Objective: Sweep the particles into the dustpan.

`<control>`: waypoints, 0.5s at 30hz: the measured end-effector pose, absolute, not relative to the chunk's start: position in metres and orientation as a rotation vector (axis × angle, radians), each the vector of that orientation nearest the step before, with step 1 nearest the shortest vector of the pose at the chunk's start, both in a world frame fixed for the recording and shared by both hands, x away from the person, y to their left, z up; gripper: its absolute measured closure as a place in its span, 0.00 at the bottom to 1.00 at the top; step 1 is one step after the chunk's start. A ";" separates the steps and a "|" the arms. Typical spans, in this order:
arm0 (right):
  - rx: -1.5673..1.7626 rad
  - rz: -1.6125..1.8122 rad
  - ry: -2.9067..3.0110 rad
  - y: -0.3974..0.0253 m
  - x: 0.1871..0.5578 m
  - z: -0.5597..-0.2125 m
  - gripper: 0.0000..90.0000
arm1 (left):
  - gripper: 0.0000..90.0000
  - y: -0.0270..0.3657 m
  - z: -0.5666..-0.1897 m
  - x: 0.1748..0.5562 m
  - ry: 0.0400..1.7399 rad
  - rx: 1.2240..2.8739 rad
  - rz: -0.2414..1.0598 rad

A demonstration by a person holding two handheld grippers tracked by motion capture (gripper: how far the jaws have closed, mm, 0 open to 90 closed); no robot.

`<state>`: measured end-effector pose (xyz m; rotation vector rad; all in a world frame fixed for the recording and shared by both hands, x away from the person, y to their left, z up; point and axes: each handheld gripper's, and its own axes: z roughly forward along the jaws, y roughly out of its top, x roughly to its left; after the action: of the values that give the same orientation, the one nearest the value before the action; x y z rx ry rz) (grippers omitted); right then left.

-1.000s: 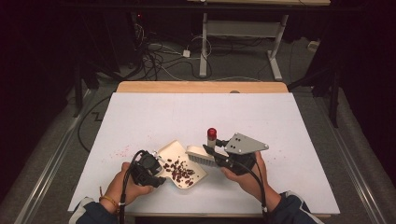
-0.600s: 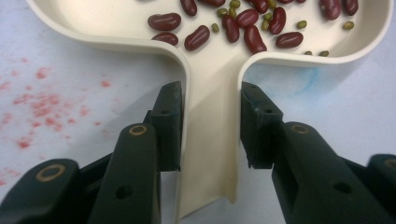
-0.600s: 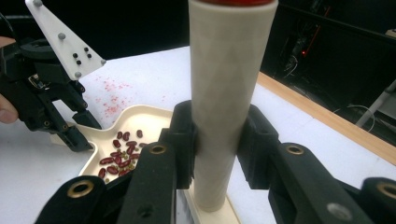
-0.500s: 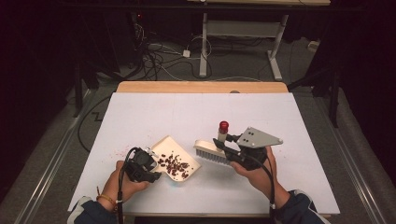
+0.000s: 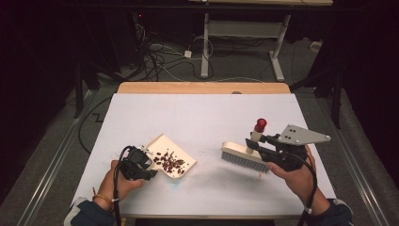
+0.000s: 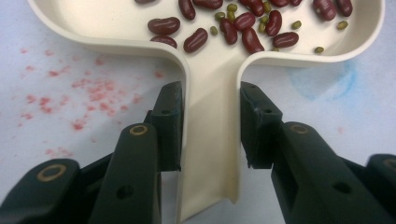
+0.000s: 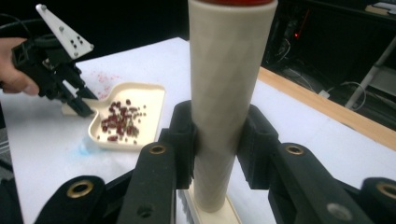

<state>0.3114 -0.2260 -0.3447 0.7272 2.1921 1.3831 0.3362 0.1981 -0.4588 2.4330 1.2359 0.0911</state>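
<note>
Tongs on the left [image 5: 149, 165] clamp the flat handle of a cream dustpan [image 5: 171, 157]; in the left gripper view the two black jaws press against both edges of that handle [image 6: 210, 140], one on each side. The dustpan lies on the white surface [image 5: 197, 117], near its front edge and left of the middle, with its open lip turned away from the person. Dark red beans [image 6: 196, 39] and a few small green ones [image 6: 232, 8] lie scattered in the tray. Faint red specks [image 6: 84, 93] mark the surface just beside the handle, and a pale blue smear [image 6: 322, 79] shows by the tray's other side.

On the right, the tongs [image 5: 258, 143] are clenched on the upright handle of a brush [image 5: 244, 157]; the right gripper view shows the jaws closed around the cream post [image 7: 224, 93] from both sides. That post stands nearly vertical and ends in a red cap [image 5: 260, 125]. The brush head has pale bristles pointing down toward the surface; whether they touch it I cannot tell. Brush and dustpan are well apart, with bare surface between them. A grey three-cornered plate [image 5: 303, 136] sits on top of the right tongs, and a hand [image 5: 296, 176] grips them from below.
</note>
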 end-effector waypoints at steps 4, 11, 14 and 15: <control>0.741 1.364 2.201 -0.245 0.306 -0.344 0.78 | 0.70 0.204 -0.458 0.338 1.261 2.414 0.100; 0.771 1.342 2.272 -0.276 0.302 -0.342 0.78 | 0.70 0.215 -0.459 0.342 1.322 2.371 0.117; 0.790 1.344 2.303 -0.289 0.300 -0.340 0.78 | 0.70 0.219 -0.460 0.344 1.357 2.350 0.137; 0.786 1.329 2.327 -0.293 0.300 -0.340 0.78 | 0.69 0.221 -0.461 0.345 1.373 2.343 0.145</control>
<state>0.3002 -0.2925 -0.3396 0.7861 2.3266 1.3291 0.3451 0.2210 -0.4610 2.3428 1.3726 0.1453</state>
